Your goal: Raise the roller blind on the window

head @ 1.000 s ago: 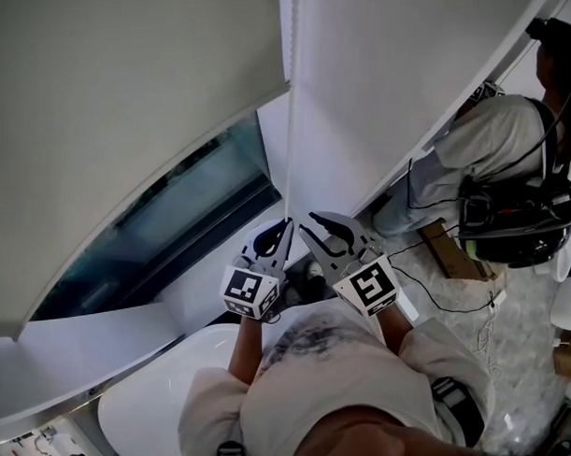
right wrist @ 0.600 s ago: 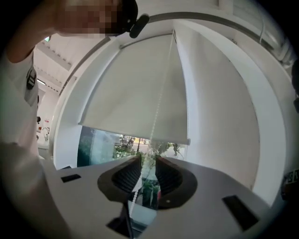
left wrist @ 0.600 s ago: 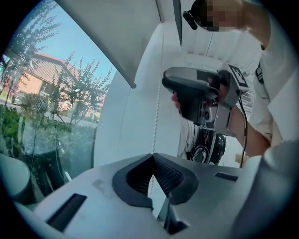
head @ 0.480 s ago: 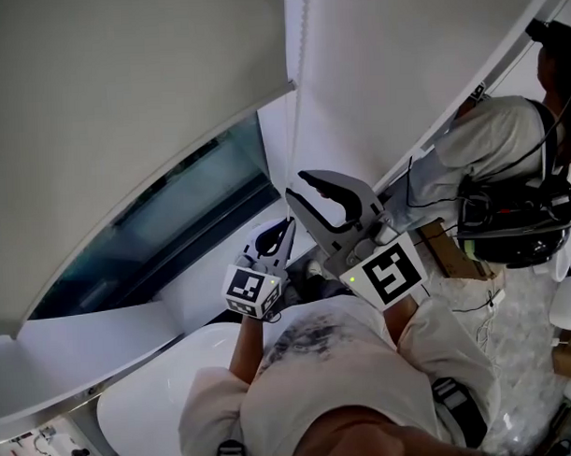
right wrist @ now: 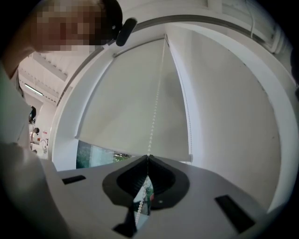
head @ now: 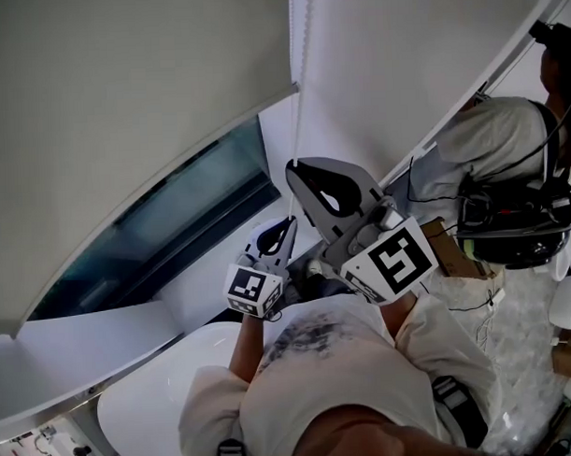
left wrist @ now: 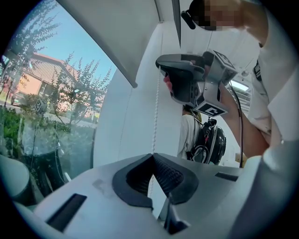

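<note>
Head view has both tools on the bead chain [head: 298,110], which hangs just beside the right edge of the roller blind [head: 123,116]. The right gripper [head: 295,168] is above and the left gripper [head: 287,224] just below it. Each gripper view shows its 2 jaws pressed together with the chain pinched at the tips. The blind covers most of the window [head: 182,217], with 1 strip of glass bare under its hem, so the raising looks partly done, mid hand-over-hand haul. Next, I judge, the right pulls straight down while the left lets go and re-grips higher. Room is tight sideways, between the blind's edge and the white wall panel [head: 401,69]; downward, toward the body, looks open. A second person [head: 498,149] stands well apart at right.
</note>
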A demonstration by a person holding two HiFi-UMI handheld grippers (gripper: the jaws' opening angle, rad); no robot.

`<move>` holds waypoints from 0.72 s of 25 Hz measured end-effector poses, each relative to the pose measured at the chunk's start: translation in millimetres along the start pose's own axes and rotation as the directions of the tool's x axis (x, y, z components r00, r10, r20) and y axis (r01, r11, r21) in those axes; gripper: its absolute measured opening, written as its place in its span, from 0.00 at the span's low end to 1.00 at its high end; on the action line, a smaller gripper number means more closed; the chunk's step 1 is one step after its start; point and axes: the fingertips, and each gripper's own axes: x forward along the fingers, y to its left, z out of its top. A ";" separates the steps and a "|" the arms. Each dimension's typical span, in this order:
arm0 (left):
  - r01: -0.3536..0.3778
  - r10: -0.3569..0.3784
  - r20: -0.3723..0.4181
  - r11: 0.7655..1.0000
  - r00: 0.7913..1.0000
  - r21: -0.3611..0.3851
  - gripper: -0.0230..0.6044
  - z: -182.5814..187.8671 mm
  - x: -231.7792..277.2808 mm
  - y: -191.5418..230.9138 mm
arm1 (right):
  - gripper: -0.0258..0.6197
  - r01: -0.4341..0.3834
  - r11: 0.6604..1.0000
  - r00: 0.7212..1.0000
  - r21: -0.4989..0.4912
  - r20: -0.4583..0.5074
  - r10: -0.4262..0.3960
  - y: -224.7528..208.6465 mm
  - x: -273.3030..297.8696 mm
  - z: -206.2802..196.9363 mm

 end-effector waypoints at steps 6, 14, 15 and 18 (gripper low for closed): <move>-0.010 0.010 0.008 1.000 1.000 -0.013 0.05 -4.2 -0.8 5.8 | 0.13 0.014 0.999 1.000 0.036 0.016 -0.015 1.5 3.4 -8.7; -0.018 0.016 -0.044 0.999 0.999 -0.041 0.05 -32.4 3.3 13.6 | 0.13 0.038 0.999 0.999 0.027 -0.038 -0.037 0.2 6.8 -37.8; -0.019 0.017 -0.049 0.999 0.999 -0.047 0.05 -36.9 3.5 14.2 | 0.13 0.036 0.999 0.998 0.028 -0.045 -0.035 1.8 7.0 -42.1; -0.026 0.023 -0.064 0.998 0.998 -0.059 0.05 -49.7 3.0 16.5 | 0.13 0.030 0.999 0.998 0.033 -0.062 -0.028 6.2 6.8 -53.8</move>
